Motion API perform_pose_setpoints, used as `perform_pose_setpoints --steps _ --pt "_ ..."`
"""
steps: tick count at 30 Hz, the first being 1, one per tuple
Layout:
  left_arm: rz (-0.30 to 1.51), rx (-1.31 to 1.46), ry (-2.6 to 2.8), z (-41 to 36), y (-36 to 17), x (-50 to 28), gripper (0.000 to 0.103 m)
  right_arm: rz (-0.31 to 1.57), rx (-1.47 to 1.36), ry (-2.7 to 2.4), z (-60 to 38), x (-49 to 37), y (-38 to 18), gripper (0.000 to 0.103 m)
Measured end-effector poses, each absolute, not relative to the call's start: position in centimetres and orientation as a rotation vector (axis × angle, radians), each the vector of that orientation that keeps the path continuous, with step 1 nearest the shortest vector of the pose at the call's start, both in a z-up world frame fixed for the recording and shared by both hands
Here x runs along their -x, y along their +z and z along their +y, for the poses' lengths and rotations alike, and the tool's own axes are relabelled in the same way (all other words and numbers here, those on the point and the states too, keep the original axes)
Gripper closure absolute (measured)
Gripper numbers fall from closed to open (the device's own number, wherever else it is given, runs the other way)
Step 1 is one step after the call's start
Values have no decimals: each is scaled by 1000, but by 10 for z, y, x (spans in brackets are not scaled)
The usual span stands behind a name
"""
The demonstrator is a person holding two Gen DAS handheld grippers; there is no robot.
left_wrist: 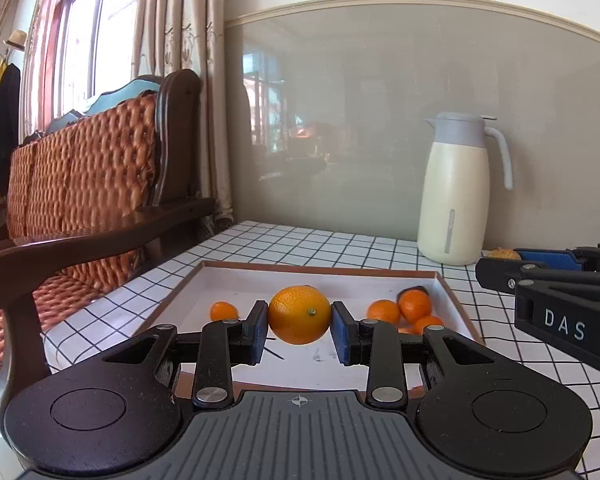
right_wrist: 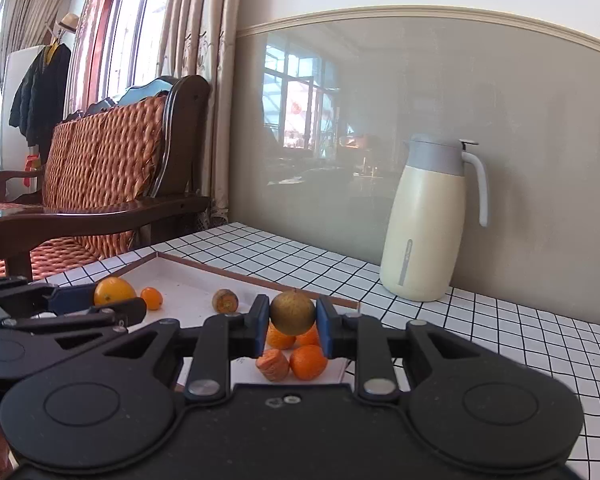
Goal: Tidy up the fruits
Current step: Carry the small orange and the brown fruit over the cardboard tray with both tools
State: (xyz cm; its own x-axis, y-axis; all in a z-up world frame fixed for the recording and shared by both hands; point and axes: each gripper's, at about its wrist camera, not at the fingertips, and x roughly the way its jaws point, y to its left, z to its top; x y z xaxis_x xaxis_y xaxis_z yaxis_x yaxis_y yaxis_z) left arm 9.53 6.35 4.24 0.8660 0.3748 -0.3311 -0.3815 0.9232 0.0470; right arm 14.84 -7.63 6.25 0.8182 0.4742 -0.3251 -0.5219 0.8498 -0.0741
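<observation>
Left gripper (left_wrist: 299,316) is closed on an orange (left_wrist: 299,314), right gripper (right_wrist: 292,314) on a brownish fruit (right_wrist: 292,312), both carried above the tray (left_wrist: 456,300); lowering and release are judged to be needed next.

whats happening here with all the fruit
A person is sorting fruit with a handheld tool in each hand. The left tool is shut on an orange, held above the white tray. The right tool is shut on a brownish round fruit over a cluster of small oranges in that tray.
</observation>
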Motion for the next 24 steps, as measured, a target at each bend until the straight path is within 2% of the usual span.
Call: perform_pose_setpoints --steps 24 --pt "355 27 471 148 40 -90 69 285 232 587 -13 -155 55 87"
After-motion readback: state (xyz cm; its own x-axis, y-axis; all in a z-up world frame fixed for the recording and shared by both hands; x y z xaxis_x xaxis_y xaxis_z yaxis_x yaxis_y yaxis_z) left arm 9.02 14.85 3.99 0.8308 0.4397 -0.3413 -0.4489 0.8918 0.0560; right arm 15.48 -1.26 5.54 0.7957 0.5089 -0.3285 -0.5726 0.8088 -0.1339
